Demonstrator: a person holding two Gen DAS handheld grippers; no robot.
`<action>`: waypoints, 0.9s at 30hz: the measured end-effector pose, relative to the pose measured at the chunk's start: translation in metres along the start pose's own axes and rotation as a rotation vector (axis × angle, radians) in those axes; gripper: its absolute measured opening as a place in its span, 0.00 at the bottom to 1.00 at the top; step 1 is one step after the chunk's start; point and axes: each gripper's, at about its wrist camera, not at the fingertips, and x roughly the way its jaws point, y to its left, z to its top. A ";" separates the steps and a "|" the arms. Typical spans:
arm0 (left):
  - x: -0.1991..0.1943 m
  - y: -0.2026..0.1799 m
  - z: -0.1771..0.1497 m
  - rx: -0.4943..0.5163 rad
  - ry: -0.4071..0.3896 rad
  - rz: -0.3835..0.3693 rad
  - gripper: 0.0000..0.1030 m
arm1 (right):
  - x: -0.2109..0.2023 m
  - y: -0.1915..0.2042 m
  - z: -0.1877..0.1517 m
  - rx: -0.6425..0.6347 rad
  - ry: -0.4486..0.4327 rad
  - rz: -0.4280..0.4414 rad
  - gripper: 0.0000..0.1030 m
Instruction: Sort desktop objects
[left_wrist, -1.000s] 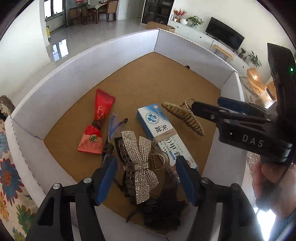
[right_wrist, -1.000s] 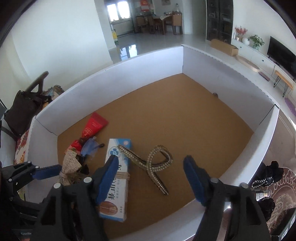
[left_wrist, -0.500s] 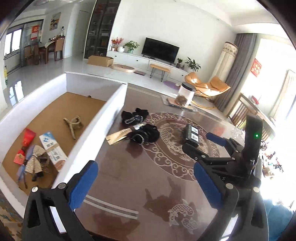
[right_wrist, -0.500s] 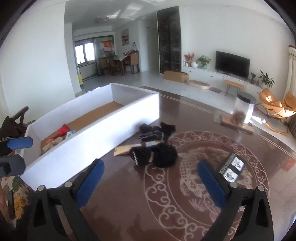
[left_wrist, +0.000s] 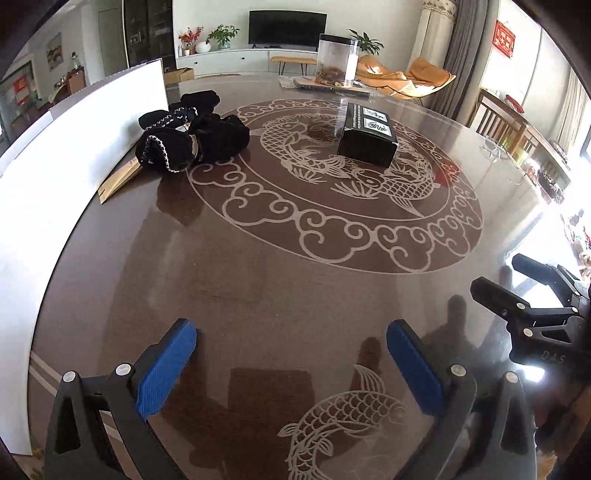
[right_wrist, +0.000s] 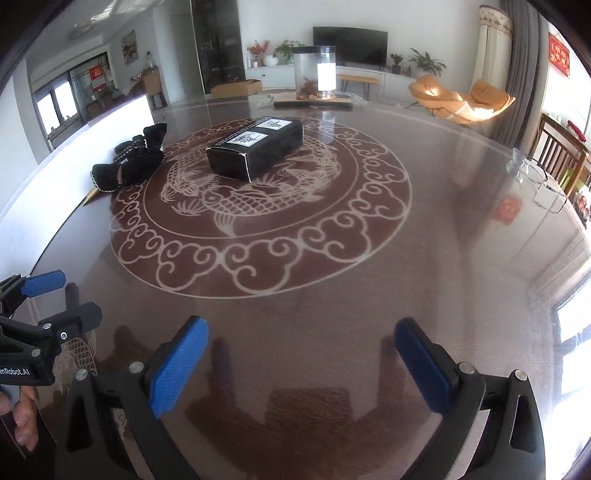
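Hovering low over the dark patterned table (left_wrist: 280, 295), the left gripper (left_wrist: 291, 354) shows in the left wrist view with its blue pads spread wide and nothing between them. That suits an approach, since the loose things lie farther up the frame. The black fabric bundle (left_wrist: 192, 136) sits at upper left, close against the white box wall (left_wrist: 74, 155), with a tan card (left_wrist: 118, 181) poking out beneath it. The black carton (left_wrist: 367, 138) rests upper centre on the fish motif. At right edge the right gripper (left_wrist: 528, 295) appears side-on.

From the right wrist view, the right gripper (right_wrist: 301, 362) is likewise spread and empty. Here the black carton (right_wrist: 255, 147) shows its long side, the clear jar (right_wrist: 314, 72) stands behind it, and a pair of glasses (right_wrist: 535, 177) lies at right, barely readable from the other camera.
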 end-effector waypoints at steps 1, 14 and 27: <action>0.000 -0.001 -0.001 0.009 -0.002 0.011 1.00 | 0.003 0.004 0.001 -0.012 0.019 -0.008 0.99; 0.005 -0.010 -0.002 0.053 -0.012 0.048 1.00 | 0.005 0.010 0.000 -0.025 0.025 -0.023 1.00; 0.005 -0.010 -0.002 0.053 -0.013 0.049 1.00 | 0.006 0.010 0.000 -0.025 0.025 -0.023 1.00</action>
